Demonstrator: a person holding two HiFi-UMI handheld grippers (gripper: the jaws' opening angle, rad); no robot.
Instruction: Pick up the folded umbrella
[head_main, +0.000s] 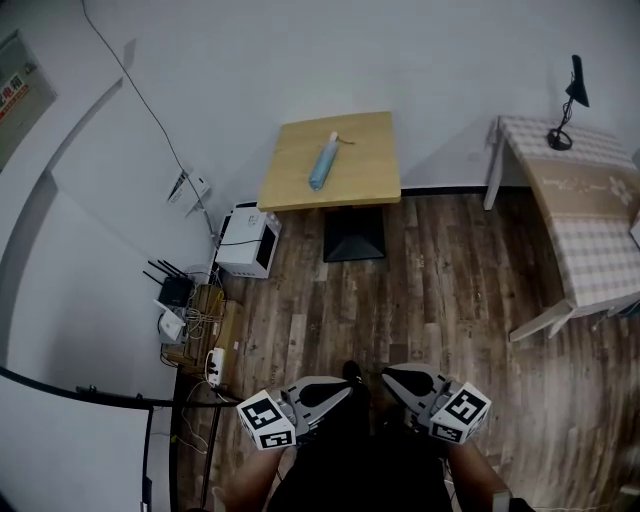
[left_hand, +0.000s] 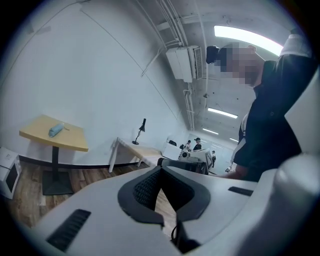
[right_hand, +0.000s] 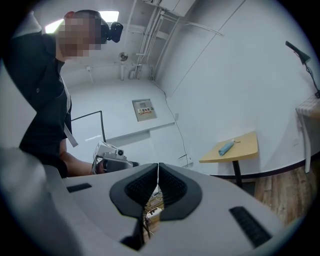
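On the poster (head_main: 15, 95), print unreadable to me; folded umbrella (head_main: 322, 163) points slim end at far wall; my left gripper (head_main: 348, 386), right gripper (head_main: 388, 377) clenched empty.

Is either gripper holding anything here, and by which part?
Nothing is held. The left gripper and right gripper are shut and empty; the folded umbrella lies untouched on the wooden table.

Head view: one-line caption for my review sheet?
Left gripper and right gripper, both shut and empty, near the person's body; folded umbrella lies untouched on the far wooden table.
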